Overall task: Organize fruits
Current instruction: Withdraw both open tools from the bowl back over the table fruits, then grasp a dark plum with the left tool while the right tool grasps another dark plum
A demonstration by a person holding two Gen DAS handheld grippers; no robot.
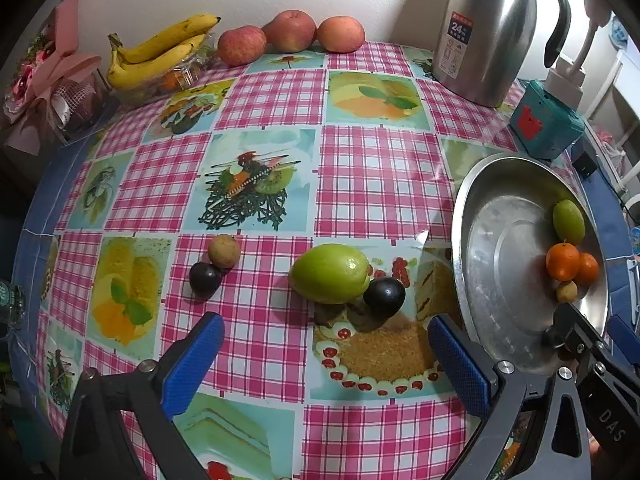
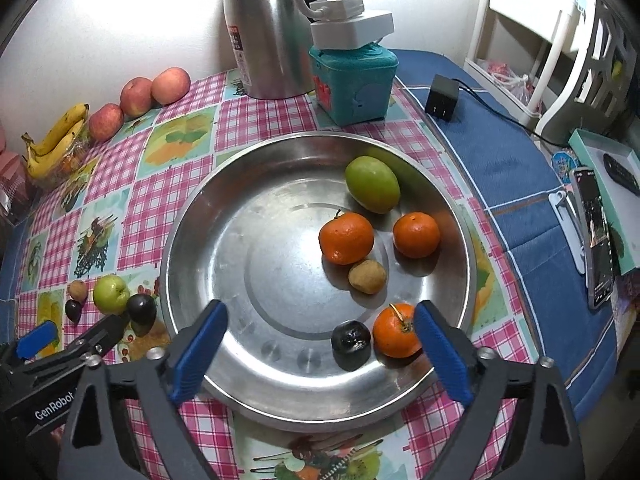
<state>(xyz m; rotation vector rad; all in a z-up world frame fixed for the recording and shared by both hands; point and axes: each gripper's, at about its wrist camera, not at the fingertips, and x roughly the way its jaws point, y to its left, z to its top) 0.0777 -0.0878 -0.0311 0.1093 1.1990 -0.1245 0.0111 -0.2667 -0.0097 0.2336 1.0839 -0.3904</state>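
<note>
A steel plate (image 2: 224, 216) holds a green fruit (image 2: 372, 184), three oranges (image 2: 346, 238), a small brown fruit (image 2: 367, 276) and a dark plum (image 2: 351, 342). My right gripper (image 2: 320, 344) is open just above the plate's near edge, empty. On the tablecloth left of the plate lie a green fruit (image 1: 330, 274), a dark plum (image 1: 384, 295), another plum (image 1: 205, 279) and a small brown fruit (image 1: 224, 251). My left gripper (image 1: 326, 354) is open and empty, just short of the green fruit. The plate's rim (image 1: 460, 216) is at its right.
Bananas (image 1: 160, 50) in a glass bowl and three apples (image 1: 290, 32) line the back wall. A steel thermos jug (image 1: 486, 32) and a teal box (image 1: 546, 120) stand behind the plate. A phone (image 2: 596, 236) and charger (image 2: 442, 98) lie on the blue cloth at right.
</note>
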